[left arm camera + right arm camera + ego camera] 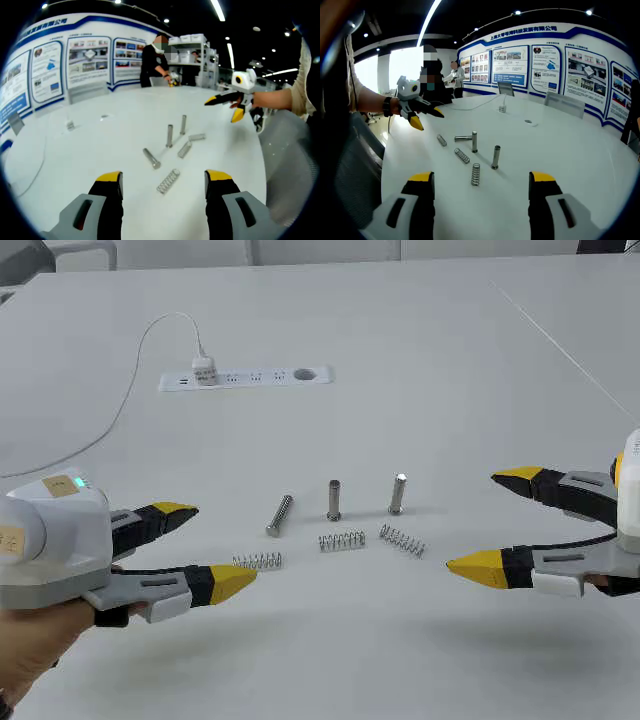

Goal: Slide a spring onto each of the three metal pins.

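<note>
White tabletop [420, 350]: pins [334, 500] and springs [342, 540] sit nearer me than the power strip [245, 376]; my left gripper [220, 542] and right gripper [475, 520] have jaws spread.

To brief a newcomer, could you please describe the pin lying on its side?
On the white table, nearer than the power strip, metal pins form a row behind three springs. The wanted pin is the leftmost; unlike its two upright neighbours, it lies on its side.

Bright, sharp; soft shadows, fisheye edges.
</note>
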A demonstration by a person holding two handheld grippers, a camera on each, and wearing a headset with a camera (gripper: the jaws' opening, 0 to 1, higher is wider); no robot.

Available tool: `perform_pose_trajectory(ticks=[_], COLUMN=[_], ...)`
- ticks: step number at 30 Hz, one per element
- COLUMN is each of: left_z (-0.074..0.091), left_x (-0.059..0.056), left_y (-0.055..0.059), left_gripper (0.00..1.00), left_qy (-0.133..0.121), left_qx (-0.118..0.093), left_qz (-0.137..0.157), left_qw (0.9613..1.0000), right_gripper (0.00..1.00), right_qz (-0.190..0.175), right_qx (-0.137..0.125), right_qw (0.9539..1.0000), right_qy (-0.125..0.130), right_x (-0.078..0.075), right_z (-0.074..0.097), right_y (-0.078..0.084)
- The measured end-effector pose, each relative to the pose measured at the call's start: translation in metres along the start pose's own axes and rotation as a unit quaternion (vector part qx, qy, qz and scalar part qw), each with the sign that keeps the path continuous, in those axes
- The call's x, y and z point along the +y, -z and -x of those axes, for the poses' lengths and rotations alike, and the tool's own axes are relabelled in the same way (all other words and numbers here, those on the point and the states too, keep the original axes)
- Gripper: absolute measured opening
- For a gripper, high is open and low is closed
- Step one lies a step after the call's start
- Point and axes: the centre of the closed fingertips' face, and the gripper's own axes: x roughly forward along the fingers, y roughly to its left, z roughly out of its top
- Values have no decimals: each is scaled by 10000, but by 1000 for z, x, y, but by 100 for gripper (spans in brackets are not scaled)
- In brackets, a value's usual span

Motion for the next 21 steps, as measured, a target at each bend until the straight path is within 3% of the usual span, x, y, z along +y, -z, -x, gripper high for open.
perform_pose_trajectory(ticks=[21], left_z=[1], left_x=[1], left_y=[0], left_gripper=[68], left_qy=[-5], left_qx=[4], left_qz=[4], left_qw=[10000], right_gripper=[78], right_qz=[-14], right_qx=[2], right_qw=[10000], right_qy=[-9], right_x=[1], right_z=[0], right_y=[0])
